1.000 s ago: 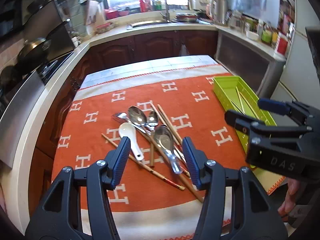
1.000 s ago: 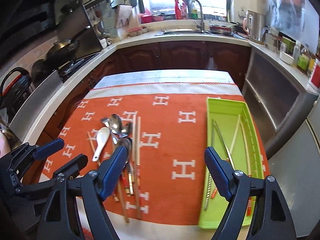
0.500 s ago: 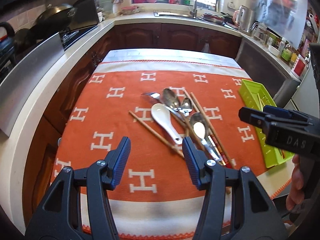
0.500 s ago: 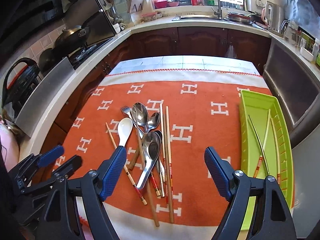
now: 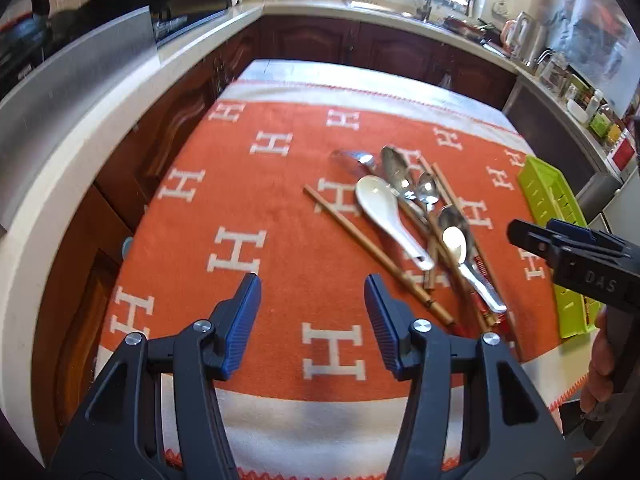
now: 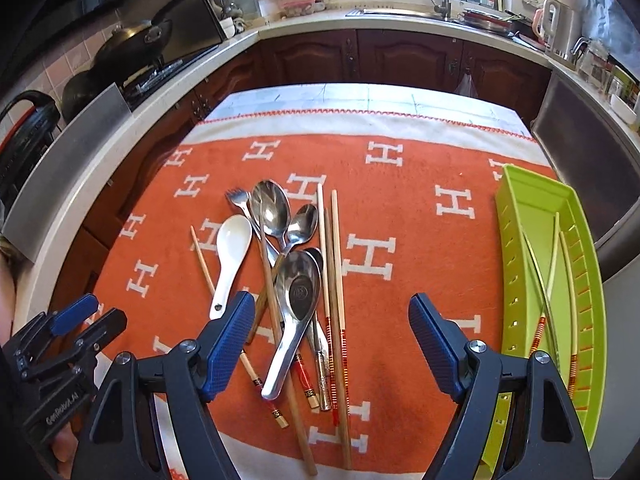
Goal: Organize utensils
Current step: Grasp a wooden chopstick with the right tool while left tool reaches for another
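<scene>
Most of the sorting seems left: a heap of spoons, a fork and chopsticks point(image 6: 332, 280) lies centre-left in the right wrist view on the orange blanket point(image 6: 420, 280), while the green tray point(image 6: 516, 248) at right holds only a few chopsticks. The right gripper point(image 6: 332, 344) hangs above the heap, tilted down, jaws wide, holding nothing. The left gripper point(image 5: 312, 320) hangs over bare blanket, lower centre, jaws apart, holding nothing.

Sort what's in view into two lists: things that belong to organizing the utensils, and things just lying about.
Belongs to the job:
- white ceramic spoon
- metal spoons
- fork
- loose chopsticks
- green tray, some chopsticks already in it

Just lying about:
- wok on the stove
- kettle
- orange cloth
</scene>
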Tool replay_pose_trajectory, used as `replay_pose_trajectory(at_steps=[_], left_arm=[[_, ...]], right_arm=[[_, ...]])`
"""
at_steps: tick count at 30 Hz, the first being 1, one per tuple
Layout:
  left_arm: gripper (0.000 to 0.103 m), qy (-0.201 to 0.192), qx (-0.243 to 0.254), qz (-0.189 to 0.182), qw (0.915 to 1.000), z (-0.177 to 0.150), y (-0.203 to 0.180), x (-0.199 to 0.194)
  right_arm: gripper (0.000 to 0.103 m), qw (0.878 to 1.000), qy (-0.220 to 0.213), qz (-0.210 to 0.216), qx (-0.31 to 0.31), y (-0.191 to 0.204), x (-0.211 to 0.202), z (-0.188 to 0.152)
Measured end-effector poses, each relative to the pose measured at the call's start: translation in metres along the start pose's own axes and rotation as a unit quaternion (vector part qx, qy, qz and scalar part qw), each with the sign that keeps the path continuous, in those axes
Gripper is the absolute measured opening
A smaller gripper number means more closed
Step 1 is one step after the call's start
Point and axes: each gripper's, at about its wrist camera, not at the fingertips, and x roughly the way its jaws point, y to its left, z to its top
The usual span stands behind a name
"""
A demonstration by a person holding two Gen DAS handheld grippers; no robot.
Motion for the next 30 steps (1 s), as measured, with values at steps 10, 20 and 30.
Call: replay_pose_trajectory(at_steps=[10, 20, 30], left_arm=[[0.045, 0.059, -0.053, -0.056, 0.9953, 0.009, 0.016, 0.055], [0.037, 0.093, -0.064, -0.085, 0.9899, 0.006, 0.002, 0.083], [0.037, 0.101, -0.074, -0.101, 0.9870, 0.011, -0.008, 0.089]], right_arm=[[0.036, 0.999, 0.036, 0.038, -0.015, 0.005, 0.032, -0.004], [0.023, 0.992, 0.064, 0.058, -0.095, 0.040, 0.069, 0.001], [0.007, 0.985, 0.077, 0.044, -0.149, 0.058, 0.090, -0.005]])
